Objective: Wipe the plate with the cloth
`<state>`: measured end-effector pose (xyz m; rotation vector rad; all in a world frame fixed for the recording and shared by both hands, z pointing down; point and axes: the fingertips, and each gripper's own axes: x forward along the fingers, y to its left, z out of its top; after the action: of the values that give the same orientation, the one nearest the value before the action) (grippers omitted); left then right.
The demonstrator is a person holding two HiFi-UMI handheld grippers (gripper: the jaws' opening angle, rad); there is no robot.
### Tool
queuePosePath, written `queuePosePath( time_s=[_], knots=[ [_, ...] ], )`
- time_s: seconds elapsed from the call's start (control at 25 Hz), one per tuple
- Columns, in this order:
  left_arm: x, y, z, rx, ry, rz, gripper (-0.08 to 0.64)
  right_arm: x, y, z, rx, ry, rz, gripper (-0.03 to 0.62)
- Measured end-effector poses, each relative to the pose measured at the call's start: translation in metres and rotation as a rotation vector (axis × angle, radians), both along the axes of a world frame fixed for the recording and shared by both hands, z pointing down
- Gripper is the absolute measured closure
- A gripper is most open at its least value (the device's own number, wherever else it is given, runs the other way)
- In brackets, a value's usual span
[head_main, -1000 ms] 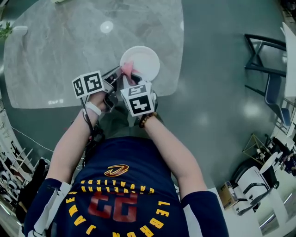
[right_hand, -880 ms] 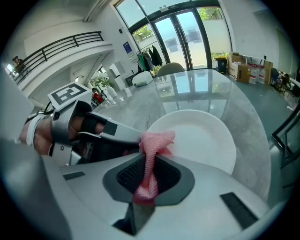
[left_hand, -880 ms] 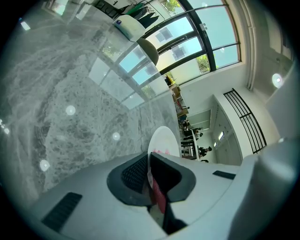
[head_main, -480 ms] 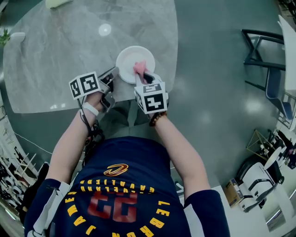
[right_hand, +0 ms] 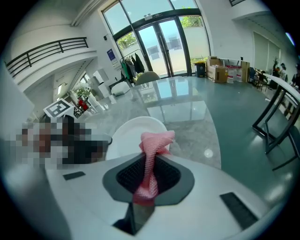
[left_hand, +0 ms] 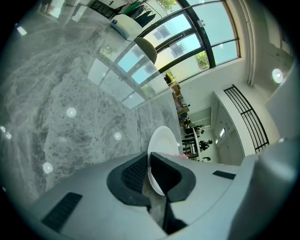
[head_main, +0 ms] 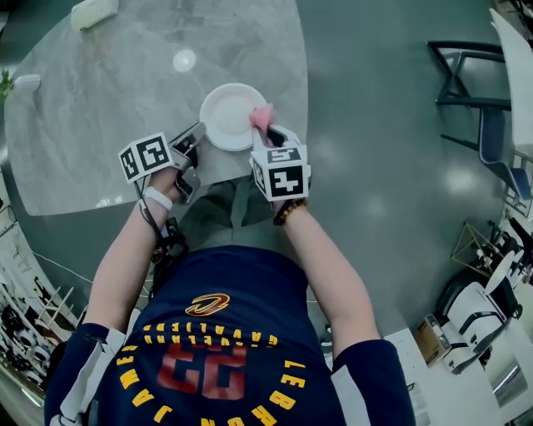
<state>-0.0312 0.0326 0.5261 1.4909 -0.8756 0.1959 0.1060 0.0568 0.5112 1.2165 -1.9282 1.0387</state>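
A round white plate [head_main: 229, 115] is held over the near edge of the grey marble table [head_main: 125, 91]. My left gripper [head_main: 193, 139] is shut on the plate's left rim; in the left gripper view the plate [left_hand: 161, 150] stands edge-on between the jaws. My right gripper [head_main: 271, 133] is shut on a pink cloth [head_main: 262, 115], bunched at the plate's right edge. From the right gripper view the cloth [right_hand: 152, 154] sticks up out of the jaws, with the plate [right_hand: 133, 136] just behind it.
A pale object [head_main: 92, 12] lies at the table's far left. Dark chairs [head_main: 470, 75] stand on the glossy floor to the right. The table's curved edge [head_main: 296, 125] runs just right of the plate.
The pink cloth has travelled from the plate's left part across to its right edge. Both grippers and the plate shifted slightly in view.
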Motion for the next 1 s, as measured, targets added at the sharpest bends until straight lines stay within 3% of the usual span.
queuePosePath(
  time_s=[0.2, 0.6, 1.0],
  knots=[
    [0.0, -0.001, 0.0, 0.006, -0.006, -0.001, 0.537, -0.022, 0.0, -0.012, 0.039, -0.042, -0.015, 0.552],
    [-0.002, 0.0, 0.0, 0.033, -0.017, 0.02, 0.537, -0.113, 0.029, -0.004, -0.013, -0.093, -0.207, 0.552],
    [0.0, -0.001, 0.0, 0.047, -0.031, 0.052, 0.537, -0.079, 0.034, 0.004, -0.034, -0.071, -0.17, 0.552]
  ],
)
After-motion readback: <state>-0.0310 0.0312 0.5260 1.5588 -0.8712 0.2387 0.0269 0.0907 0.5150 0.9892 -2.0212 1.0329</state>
